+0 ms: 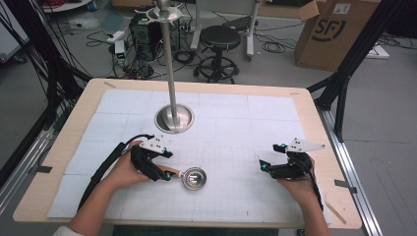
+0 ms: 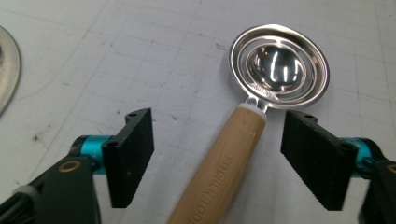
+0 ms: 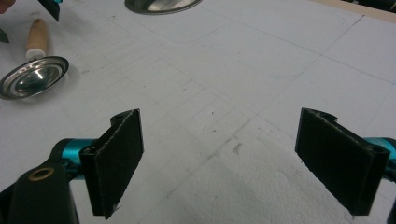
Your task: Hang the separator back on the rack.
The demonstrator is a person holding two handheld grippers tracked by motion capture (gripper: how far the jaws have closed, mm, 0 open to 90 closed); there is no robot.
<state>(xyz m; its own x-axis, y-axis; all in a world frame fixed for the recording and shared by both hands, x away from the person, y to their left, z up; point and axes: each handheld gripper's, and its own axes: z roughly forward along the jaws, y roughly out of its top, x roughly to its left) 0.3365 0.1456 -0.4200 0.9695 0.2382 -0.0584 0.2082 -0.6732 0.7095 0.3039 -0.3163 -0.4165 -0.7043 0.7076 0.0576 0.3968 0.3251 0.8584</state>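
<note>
My left tool [image 2: 219, 154] stands open astride the wooden handle [image 2: 215, 172] of a small ladle [image 1: 189, 177]; its 2 pads [image 2: 133, 149] flank the handle with clear air on both sides, so nothing is gripped yet. The ladle lies flat on the white worktop [image 1: 236, 128], near the front edge and left of centre, its polished bowl [image 2: 279, 67] pointing away from the tool and its handle running back between the jaws. Farther out, the round base of a steel stand [image 1: 174, 118] sits toward the middle of the worktop, well apart from the ladle. My right tool [image 3: 219, 158] rests open over bare worktop on the right side, holding nothing; the ladle shows at its upper left, well apart.

The step in hand, as I judge it, is closing on the handle. To do it well, I centre the handle between the pads, since it lies nearer the right one, keep the pads square to the wood, and grip behind the white collar [image 2: 252, 111], not on the slippery metal neck.
</note>
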